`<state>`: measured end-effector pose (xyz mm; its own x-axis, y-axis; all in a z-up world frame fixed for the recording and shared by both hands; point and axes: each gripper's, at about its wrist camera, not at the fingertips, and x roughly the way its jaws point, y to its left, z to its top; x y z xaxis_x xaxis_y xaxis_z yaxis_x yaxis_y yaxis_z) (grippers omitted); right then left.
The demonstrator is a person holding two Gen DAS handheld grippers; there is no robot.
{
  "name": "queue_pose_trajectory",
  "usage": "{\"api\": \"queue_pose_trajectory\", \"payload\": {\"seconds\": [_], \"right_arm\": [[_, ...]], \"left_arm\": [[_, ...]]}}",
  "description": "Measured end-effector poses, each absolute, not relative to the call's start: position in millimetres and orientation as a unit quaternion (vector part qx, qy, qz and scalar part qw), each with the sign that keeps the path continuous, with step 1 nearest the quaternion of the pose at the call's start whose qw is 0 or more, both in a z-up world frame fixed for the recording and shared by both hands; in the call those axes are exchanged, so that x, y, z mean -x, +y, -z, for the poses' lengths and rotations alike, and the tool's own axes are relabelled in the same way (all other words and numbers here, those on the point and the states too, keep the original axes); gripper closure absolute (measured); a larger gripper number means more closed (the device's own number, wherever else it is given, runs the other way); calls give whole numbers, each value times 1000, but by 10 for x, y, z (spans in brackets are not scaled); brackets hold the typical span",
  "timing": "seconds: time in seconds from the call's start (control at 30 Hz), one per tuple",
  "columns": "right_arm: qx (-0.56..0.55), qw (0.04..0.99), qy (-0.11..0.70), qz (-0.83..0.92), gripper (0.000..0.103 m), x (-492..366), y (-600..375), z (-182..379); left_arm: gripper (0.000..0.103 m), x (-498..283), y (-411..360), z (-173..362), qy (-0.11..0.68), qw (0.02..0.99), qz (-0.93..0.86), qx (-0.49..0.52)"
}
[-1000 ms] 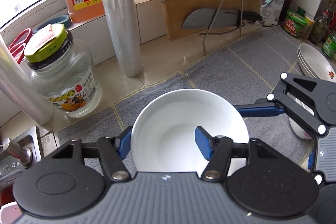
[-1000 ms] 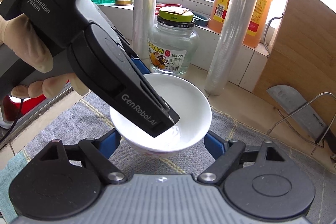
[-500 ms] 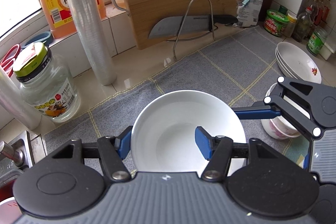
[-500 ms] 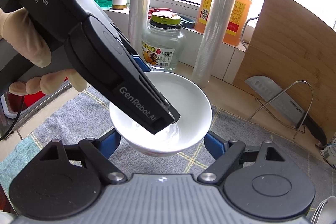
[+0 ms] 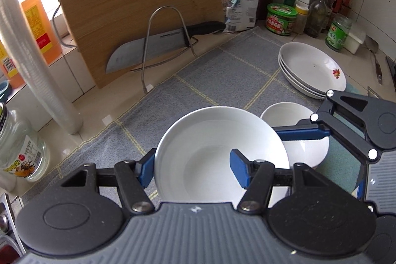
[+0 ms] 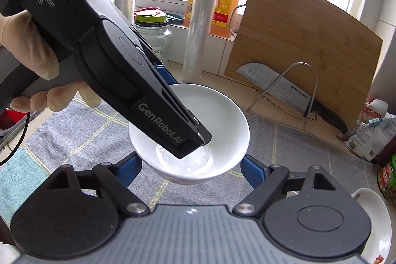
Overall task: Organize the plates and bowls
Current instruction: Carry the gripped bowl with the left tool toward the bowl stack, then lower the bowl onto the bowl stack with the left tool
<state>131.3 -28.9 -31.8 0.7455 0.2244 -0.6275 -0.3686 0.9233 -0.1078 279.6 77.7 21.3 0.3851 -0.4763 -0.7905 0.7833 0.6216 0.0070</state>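
A white bowl [image 5: 212, 152] hangs above the grey checked cloth [image 5: 222, 76], held by both grippers. My left gripper [image 5: 192, 170] is shut on the bowl's left wall, one blue pad outside and one inside. In the right wrist view the same bowl [image 6: 217, 115] sits between the blue pads of my right gripper [image 6: 190, 171], which press on its two sides. One right finger [image 5: 302, 134] reaches the bowl's right edge. Just right of the held bowl a second white bowl [image 5: 294, 118] rests on the cloth. Behind it stands a stack of white plates [image 5: 309, 66].
A bamboo cutting board [image 5: 138, 9] leans at the back with a cleaver [image 5: 148, 48] on a wire rack. A cling-film roll [image 5: 37, 66], a glass jar [image 5: 22, 152] and an oil bottle [image 5: 37, 26] stand left. Condiment jars and bottles [image 5: 282, 19] crowd the back right corner.
Both grippers have carried the bowl to the right along the counter. The jar and film roll slid off to the left, and the second bowl and plate stack came closer.
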Motion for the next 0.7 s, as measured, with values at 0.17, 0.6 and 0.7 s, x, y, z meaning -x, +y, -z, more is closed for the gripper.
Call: {"api": "queue_pose_trajectory", "payload": {"seconds": [0.17, 0.6, 0.7], "right_arm": [[102, 934, 321, -123, 13, -1200, -529, 311], [77, 937, 338, -42, 13, -1054, -1000, 383], [73, 936, 342, -37, 13, -1068, -1028, 414]], "left_arm": [[42, -2728, 464, -234, 383, 796, 419, -208], [42, -2593, -189, -194, 364, 762, 482, -234], [42, -2587, -250, -159, 367, 757, 486, -237]]}}
